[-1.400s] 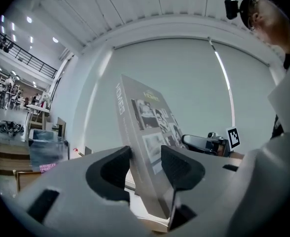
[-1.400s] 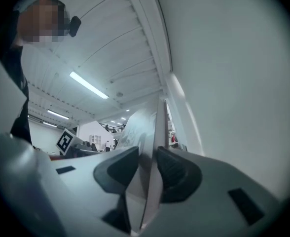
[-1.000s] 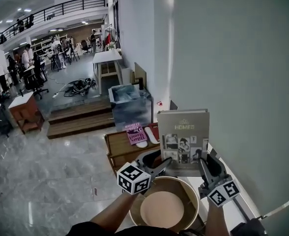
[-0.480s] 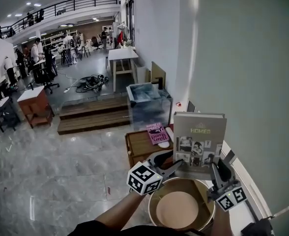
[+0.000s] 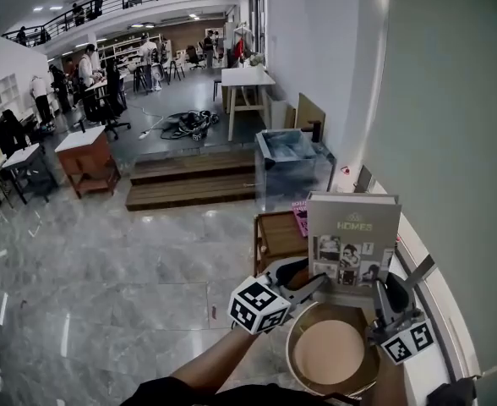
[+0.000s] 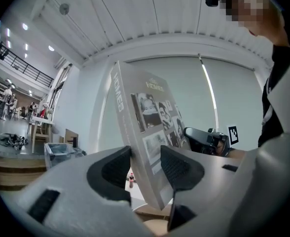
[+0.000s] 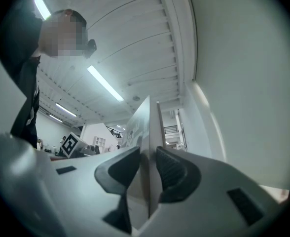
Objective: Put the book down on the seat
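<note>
A grey hardcover book (image 5: pixel 352 242) with photos on its cover stands upright in the air, held at its lower corners by both grippers. My left gripper (image 5: pixel 316 282) is shut on its lower left corner, and the pads press both covers (image 6: pixel 147 164). My right gripper (image 5: pixel 392 290) is shut on the lower right edge, where the book (image 7: pixel 147 132) sits pinched between the pads (image 7: pixel 148 169). Just below the book is the round seat (image 5: pixel 329 351), tan-topped with a wooden rim. The book's bottom edge hangs above the seat's far rim.
A white wall (image 5: pixel 451 142) rises close on the right, with a white ledge (image 5: pixel 439 311) along its foot. Beyond the seat stand a low wooden crate (image 5: pixel 275 237) with a pink book (image 5: pixel 300 216), a glass box (image 5: pixel 291 155) and wooden steps (image 5: pixel 189 189). Grey tiled floor (image 5: pixel 105 277) spreads to the left.
The head view has swung, so the book, both grippers and the seat sit further right in it. Both grips on the upright book are unchanged.
</note>
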### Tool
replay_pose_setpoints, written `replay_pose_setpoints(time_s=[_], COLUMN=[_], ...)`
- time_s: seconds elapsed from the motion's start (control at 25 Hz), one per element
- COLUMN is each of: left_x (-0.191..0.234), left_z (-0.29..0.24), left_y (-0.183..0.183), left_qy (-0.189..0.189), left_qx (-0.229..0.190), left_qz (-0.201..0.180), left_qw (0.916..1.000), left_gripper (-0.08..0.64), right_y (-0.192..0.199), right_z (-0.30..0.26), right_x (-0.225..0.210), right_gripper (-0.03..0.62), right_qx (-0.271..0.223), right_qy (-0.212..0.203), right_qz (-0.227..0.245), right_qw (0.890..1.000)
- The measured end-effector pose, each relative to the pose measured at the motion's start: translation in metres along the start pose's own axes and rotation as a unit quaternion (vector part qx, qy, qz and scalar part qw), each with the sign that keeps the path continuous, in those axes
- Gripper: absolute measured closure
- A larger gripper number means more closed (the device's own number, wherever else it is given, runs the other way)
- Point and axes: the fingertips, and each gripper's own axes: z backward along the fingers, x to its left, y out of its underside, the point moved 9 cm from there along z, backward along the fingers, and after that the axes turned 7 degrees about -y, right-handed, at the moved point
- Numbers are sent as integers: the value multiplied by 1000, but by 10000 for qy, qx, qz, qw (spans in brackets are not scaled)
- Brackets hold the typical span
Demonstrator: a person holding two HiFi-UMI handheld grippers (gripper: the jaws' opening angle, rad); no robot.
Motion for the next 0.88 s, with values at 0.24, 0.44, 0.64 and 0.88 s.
replay_pose_setpoints(time_s=[0.24, 0.44, 0.64, 0.88], left_x=[5, -16, -111, -96], left_z=[30, 35, 57, 12], left_y=[4, 11, 21, 54], left_qy=[-114, 11, 506, 1164], left_qx=[6, 93, 282, 374], left_qz=[107, 16, 20, 14], left_qw=[9999, 10000, 9983, 9925], left_gripper=[356, 356, 356, 356], right_y=[6, 8, -20, 10], right_z=[-8, 19, 122, 137], right_x=[26, 38, 89, 76], right_gripper=[472, 472, 472, 474], right_qx=[44, -36, 48, 83], right_qy=[-114, 29, 585, 1179], right_qz=[-94, -72, -88, 203], right_qw=[9999, 10000, 9982, 9928])
